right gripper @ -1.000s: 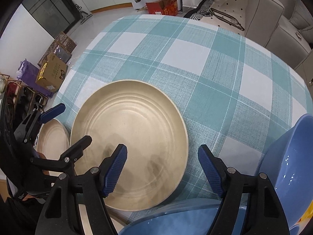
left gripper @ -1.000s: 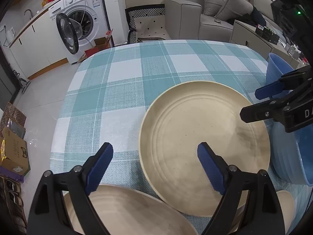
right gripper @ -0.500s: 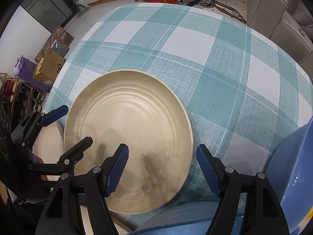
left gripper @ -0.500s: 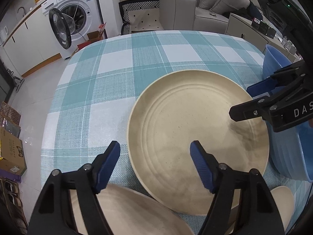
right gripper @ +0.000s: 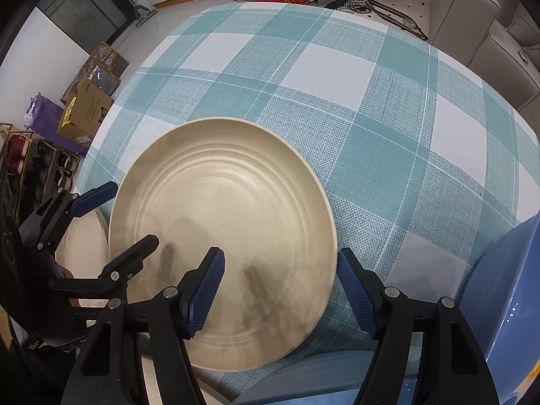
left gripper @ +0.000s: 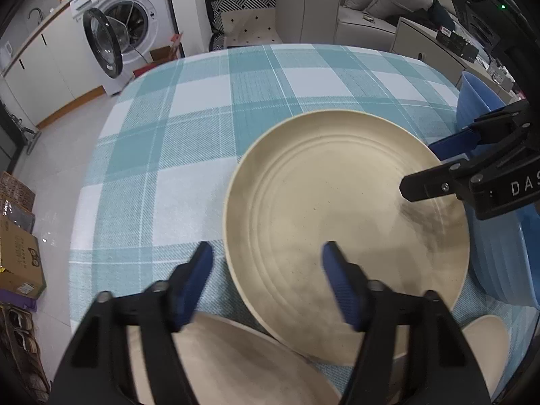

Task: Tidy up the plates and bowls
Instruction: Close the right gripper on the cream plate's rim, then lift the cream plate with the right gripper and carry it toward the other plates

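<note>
A large beige plate [left gripper: 341, 222] lies on the teal checked tablecloth [left gripper: 189, 141]; it also shows in the right wrist view [right gripper: 222, 236]. My left gripper [left gripper: 266, 283] is open, its jaws astride the plate's near left rim. My right gripper [right gripper: 280, 290] is open, its jaws astride the plate's right rim; it shows at the right of the left wrist view [left gripper: 438, 175]. A second beige plate [left gripper: 229, 361] lies under my left gripper. A blue bowl [left gripper: 496, 263] stands right of the large plate.
A small beige dish [left gripper: 486, 347] sits at the near right. A blue bowl rim [right gripper: 506, 287] fills the right wrist view's lower right. The table edge drops to the floor on the left, with cardboard boxes [left gripper: 20, 263] there. A washing machine [left gripper: 125, 30] and sofa [left gripper: 364, 17] stand beyond.
My left gripper has shifted left and forward, so the large plate's rim now lies between its jaws. The right gripper has moved towards the plate's right rim.
</note>
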The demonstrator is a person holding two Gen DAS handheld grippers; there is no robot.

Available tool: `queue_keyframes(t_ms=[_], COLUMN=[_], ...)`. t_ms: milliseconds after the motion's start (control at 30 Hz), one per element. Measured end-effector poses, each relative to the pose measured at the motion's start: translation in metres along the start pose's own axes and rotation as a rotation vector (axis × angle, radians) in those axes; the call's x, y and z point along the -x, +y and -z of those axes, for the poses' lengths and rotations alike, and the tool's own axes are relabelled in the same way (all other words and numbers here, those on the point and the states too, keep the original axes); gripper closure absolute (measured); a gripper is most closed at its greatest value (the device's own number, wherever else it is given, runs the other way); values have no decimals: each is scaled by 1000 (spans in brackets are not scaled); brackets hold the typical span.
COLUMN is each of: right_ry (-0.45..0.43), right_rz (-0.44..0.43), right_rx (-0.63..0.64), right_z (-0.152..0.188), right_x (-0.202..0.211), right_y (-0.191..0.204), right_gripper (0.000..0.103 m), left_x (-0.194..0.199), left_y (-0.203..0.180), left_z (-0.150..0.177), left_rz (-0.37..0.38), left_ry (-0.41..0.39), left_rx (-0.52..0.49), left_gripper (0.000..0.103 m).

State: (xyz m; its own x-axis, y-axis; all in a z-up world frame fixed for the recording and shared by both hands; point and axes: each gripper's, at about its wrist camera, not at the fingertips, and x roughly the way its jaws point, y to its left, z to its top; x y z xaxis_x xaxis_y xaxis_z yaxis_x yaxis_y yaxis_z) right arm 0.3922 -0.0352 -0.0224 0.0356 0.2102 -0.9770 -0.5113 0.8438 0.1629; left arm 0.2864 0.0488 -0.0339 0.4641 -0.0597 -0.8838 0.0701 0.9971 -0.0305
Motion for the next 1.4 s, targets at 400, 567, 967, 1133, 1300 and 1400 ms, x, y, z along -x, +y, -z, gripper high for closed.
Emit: queue_keyframes(t_ms=[400, 567, 967, 1133, 1300, 1400], right_ry=[-17, -15, 12, 6, -15, -25], right_rz=[-5, -4, 40, 67, 86, 93], right_rx=[-38, -34, -27, -26, -40, -43], right_z=[-5, -4, -1, 1, 3, 4], right_x=[-1, -1, -6, -5, -2, 0], right_y=[-4, -7, -12, -12, -17, -17], right_gripper=[35, 35, 55, 66, 77, 78], left_x=[-1, -5, -2, -1, -1, 0], left_y=[-3, 0, -1, 5, 9, 9], left_z=[-4, -4, 3, 4, 4, 4], left_rz=[-15, -7, 23, 11, 16, 11], left_ry=[-10, -3, 16, 7, -3, -11], left_rx=[13, 16, 41, 73, 101, 109], left_gripper=[49, 49, 50, 65, 69, 69])
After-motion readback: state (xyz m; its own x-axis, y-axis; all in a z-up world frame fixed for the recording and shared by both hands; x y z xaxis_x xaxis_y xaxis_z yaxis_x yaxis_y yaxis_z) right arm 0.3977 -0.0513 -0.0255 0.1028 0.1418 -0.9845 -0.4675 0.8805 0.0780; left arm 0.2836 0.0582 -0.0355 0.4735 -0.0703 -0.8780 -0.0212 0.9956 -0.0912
